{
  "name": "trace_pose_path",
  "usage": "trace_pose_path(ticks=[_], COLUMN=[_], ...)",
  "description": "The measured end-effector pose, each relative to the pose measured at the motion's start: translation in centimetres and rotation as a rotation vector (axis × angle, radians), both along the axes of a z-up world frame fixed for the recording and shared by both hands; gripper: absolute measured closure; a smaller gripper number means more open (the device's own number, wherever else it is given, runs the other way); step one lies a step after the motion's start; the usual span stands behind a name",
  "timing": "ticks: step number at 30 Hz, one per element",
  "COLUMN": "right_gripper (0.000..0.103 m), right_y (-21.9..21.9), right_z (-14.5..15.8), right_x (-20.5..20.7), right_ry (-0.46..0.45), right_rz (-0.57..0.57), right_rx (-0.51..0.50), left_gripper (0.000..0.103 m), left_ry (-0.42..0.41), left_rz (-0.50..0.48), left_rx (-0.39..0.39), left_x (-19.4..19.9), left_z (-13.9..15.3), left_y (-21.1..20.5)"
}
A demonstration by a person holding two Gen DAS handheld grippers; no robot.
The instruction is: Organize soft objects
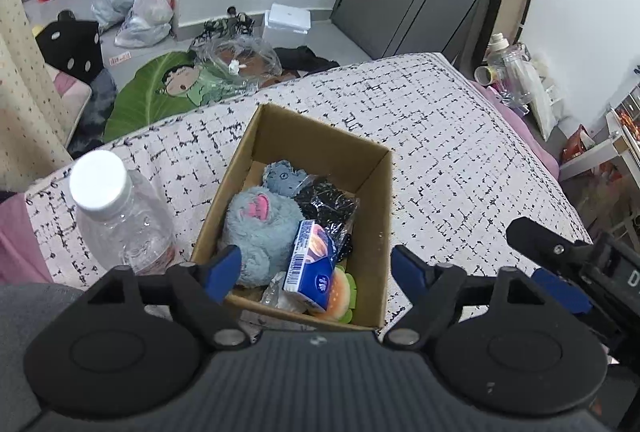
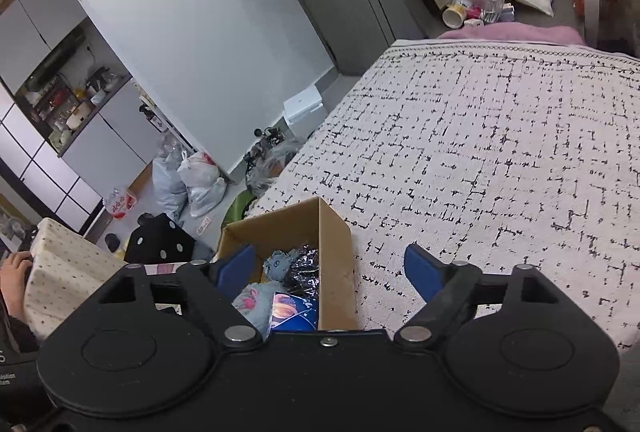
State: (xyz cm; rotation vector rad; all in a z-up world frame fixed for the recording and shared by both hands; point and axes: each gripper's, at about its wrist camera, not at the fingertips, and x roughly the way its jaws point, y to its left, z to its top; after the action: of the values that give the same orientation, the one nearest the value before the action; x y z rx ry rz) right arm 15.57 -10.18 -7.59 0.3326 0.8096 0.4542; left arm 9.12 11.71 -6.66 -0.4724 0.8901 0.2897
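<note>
The left gripper (image 1: 316, 272) had its blue-padded fingers (image 1: 222, 272) spread wide apart and held nothing. It hung just above the near edge of the open brown cardboard box (image 1: 372, 199). The right gripper (image 2: 330, 274) also had its fingers (image 2: 236, 270) wide apart and empty, over the box's right wall. Inside the box lay a fluffy pale blue plush toy with a pink patch (image 1: 262, 228), a smaller grey-blue plush (image 1: 282, 177), a shiny clear bag of something black (image 1: 328, 207), a blue paper tissue pack (image 1: 310, 256) and a soft orange and green burger-shaped toy (image 1: 340, 294). The box sat on a bed with a white cover marked by black broken lines (image 1: 460, 159). Just left of the box stood a clear plastic bottle with a white cap (image 1: 120, 216), which looked hard, not soft. No other soft thing lay loose on the bed cover in either view. So the job looked almost done or all done, since the soft things were already together in the box. What was left, if anything, could not be told from here.
</note>
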Motion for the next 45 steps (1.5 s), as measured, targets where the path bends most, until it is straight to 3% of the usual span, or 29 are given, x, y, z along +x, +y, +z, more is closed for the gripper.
trace_pose_path(ticks=[11,41,45], right_gripper=[0.000,0.000,0.000], right_y=[-2.6,-6.9,-7.3], right_z=[1.7,4.3,5.1], right_x=[-1.8,-7.3,-8.3], right_ry=[-0.017,-0.027,-0.068], right_rz=[0.003,0.063,0.061], right_rx=[-0.020,-0.174,-0.194], left_gripper=[0.006,0.002,0.002], left_ry=[0.000,-0.045,-0.055], left_rz=[-0.060,-0.148,-0.160], left_rx=[0.068,0.191,0.206], left_x=[-1.3,-6.7,-7.2], left_z=[2.6,6.5,7.0], left_y=[-2.8,-7.7,-8.1])
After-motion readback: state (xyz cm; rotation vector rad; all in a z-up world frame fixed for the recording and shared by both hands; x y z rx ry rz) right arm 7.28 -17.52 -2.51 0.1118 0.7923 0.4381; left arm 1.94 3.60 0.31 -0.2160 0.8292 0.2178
